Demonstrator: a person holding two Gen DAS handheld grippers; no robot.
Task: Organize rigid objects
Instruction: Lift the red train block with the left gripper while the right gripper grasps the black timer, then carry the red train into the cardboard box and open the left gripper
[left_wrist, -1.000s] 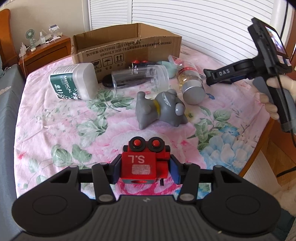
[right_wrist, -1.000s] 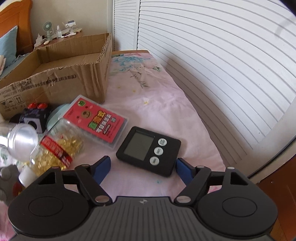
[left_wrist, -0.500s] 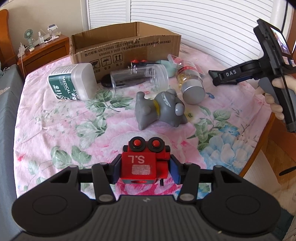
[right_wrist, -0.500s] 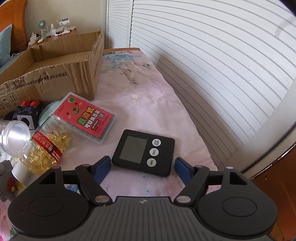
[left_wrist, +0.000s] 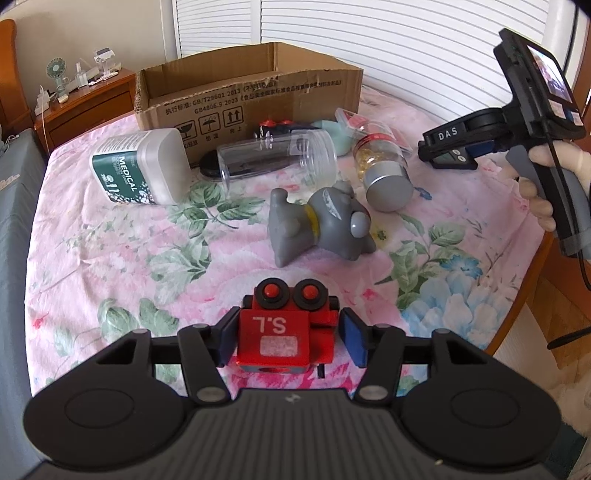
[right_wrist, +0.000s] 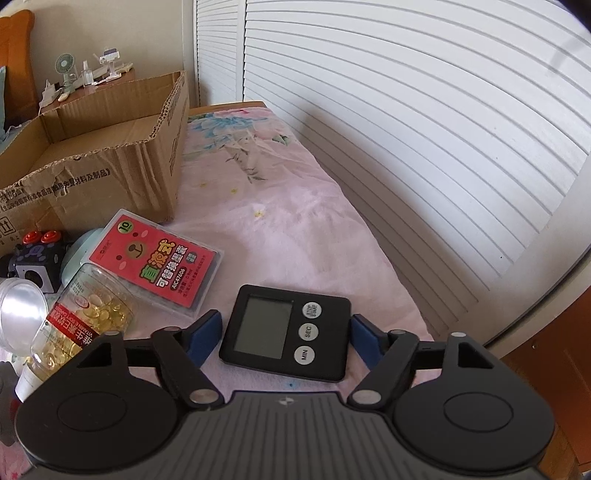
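The red toy (left_wrist: 275, 334) is apparently just released by the left gripper (left_wrist: 288, 334); the timer (right_wrist: 286, 338), straddled by the right gripper's (right_wrist: 286, 338) closing fingers, could be nudged aside.

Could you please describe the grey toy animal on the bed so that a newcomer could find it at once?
Start at the open cardboard box at the far side of the flowered bedspread. Nearer the camera lies an empty clear jar on its side, and just in front of it the grey toy animal. It is the only soft-looking figure there: grey, lying on its side, with a yellow collar and bulging eyes.
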